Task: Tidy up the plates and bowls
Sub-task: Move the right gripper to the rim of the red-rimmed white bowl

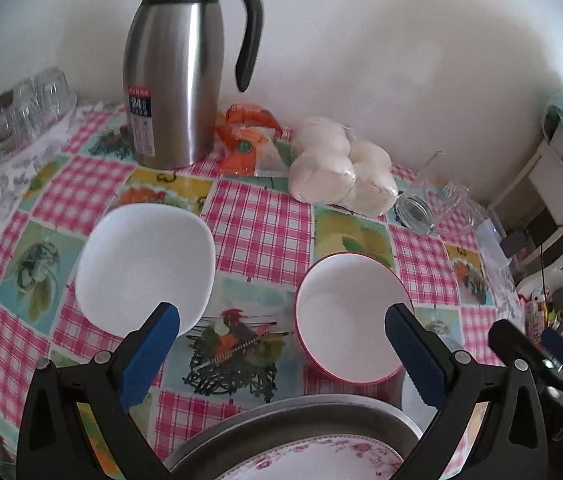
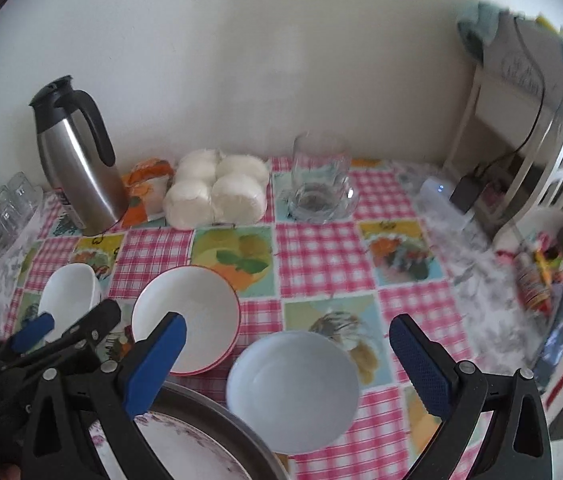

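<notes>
Three bowls stand on the checked tablecloth. A white squarish bowl [image 1: 145, 264] [image 2: 69, 296] is on the left, a red-rimmed bowl [image 1: 349, 316] [image 2: 189, 312] in the middle, and a pale round bowl [image 2: 293, 388] on the right. A floral plate [image 1: 321, 456] [image 2: 169, 440] lies in a metal tray [image 1: 293, 412] [image 2: 217, 412] at the near edge. My left gripper [image 1: 285, 344] [image 2: 69, 320] hovers open above the tray, between the white and red-rimmed bowls. Over the pale bowl my right gripper [image 2: 285, 364] [image 1: 533, 340] is open, holding nothing.
A steel thermos jug [image 1: 173, 92] stands at the back left, with upturned glasses [image 1: 21, 108] beside it. An orange packet [image 1: 249, 136], a bag of white buns [image 1: 341, 168] and a glass mug [image 2: 321, 184] line the wall. A white rack [image 2: 521, 120] stands at right.
</notes>
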{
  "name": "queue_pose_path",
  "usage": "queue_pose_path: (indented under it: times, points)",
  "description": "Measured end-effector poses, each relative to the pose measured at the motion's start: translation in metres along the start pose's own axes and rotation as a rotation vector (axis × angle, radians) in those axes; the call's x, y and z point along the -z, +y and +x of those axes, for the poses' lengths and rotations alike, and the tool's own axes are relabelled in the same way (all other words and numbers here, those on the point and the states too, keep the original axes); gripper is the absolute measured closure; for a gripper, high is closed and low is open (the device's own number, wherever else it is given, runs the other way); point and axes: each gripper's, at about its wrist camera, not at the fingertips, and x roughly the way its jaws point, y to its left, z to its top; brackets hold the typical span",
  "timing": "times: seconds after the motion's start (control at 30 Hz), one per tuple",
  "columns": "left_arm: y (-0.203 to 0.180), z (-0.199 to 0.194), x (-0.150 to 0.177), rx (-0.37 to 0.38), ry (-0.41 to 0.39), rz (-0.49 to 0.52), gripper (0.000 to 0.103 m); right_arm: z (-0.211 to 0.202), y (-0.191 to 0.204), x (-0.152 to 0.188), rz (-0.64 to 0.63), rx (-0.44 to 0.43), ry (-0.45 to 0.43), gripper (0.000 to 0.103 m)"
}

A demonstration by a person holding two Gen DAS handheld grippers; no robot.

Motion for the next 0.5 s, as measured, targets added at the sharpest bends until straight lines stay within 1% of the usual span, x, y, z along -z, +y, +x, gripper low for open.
queue_pose_path:
  times: [0.23,0.33,0.43,0.47,0.5]
  points:
    - [0.008,0.003,-0.009,0.03,0.016,-0.05,0.002,0.021,0.006,-0.003,-0.047,0.035,0.016,0.001]
    - [0.007,0.004,-0.011,0.016,0.012,-0.062,0.002,0.029,0.009,-0.004,-0.068,0.046,0.023,0.001]
    - [0.004,0.01,-0.01,0.014,0.022,-0.049,0.002,0.037,0.012,-0.004,-0.086,0.045,0.027,0.002]
    - [0.002,0.012,-0.01,0.017,0.03,-0.04,0.002,0.039,0.013,-0.003,-0.09,0.042,0.03,0.004]
    - [-0.001,0.015,-0.009,0.02,0.041,-0.025,0.006,0.041,0.015,-0.003,-0.095,0.038,0.034,0.006]
